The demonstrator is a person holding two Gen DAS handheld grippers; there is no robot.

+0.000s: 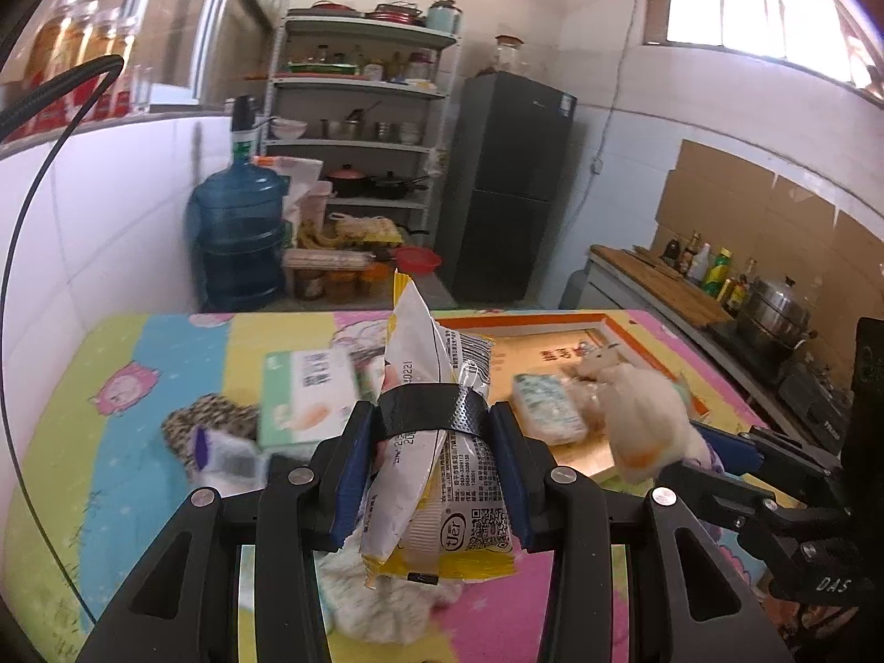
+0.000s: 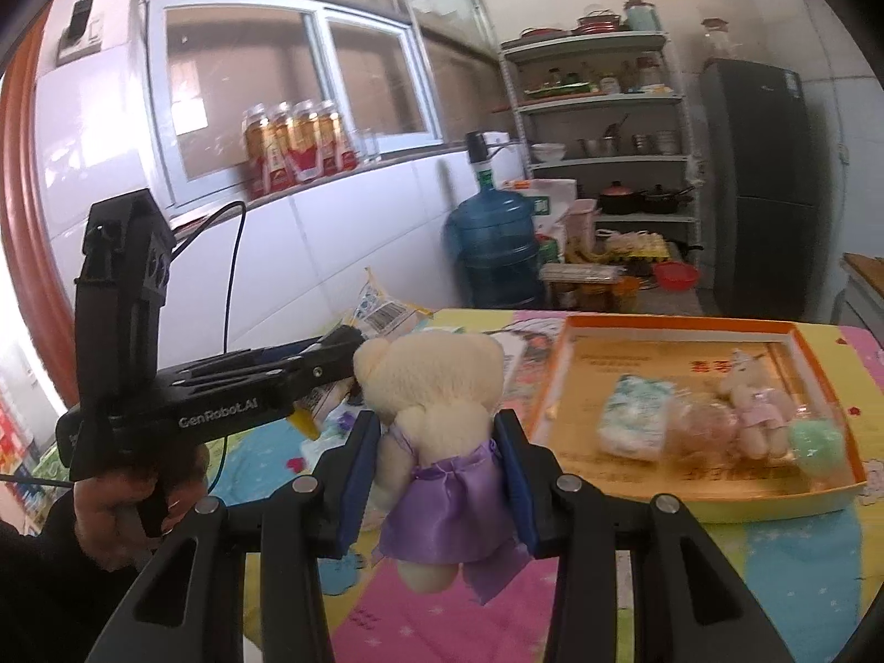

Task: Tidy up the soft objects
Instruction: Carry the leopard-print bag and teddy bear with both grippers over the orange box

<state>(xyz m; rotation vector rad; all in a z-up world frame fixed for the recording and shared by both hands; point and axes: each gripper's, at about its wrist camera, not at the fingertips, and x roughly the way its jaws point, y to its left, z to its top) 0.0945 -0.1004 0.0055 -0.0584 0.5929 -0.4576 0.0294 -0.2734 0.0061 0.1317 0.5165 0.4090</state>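
Observation:
My left gripper (image 1: 431, 442) is shut on a yellow and white snack packet (image 1: 436, 475) and holds it upright above the table. My right gripper (image 2: 442, 442) is shut on a cream teddy bear in a purple dress (image 2: 436, 431), lifted above the table. The bear also shows in the left wrist view (image 1: 646, 414). The orange tray (image 2: 713, 503) lies to the right and holds a tissue pack (image 2: 635, 414), a small pink-dressed bear (image 2: 757, 409), a bagged soft item (image 2: 699, 431) and a green pompom (image 2: 817, 439). The left gripper appears in the right wrist view (image 2: 342, 342).
On the colourful tablecloth (image 1: 127, 381) lie a green tissue box (image 1: 309, 398), a leopard-print soft item (image 1: 204, 420), a small purple and white packet (image 1: 226, 456) and a white fluffy cloth (image 1: 387, 608). A blue water jug (image 1: 237, 232), a shelf rack (image 1: 359, 127) and a fridge (image 1: 508, 182) stand behind.

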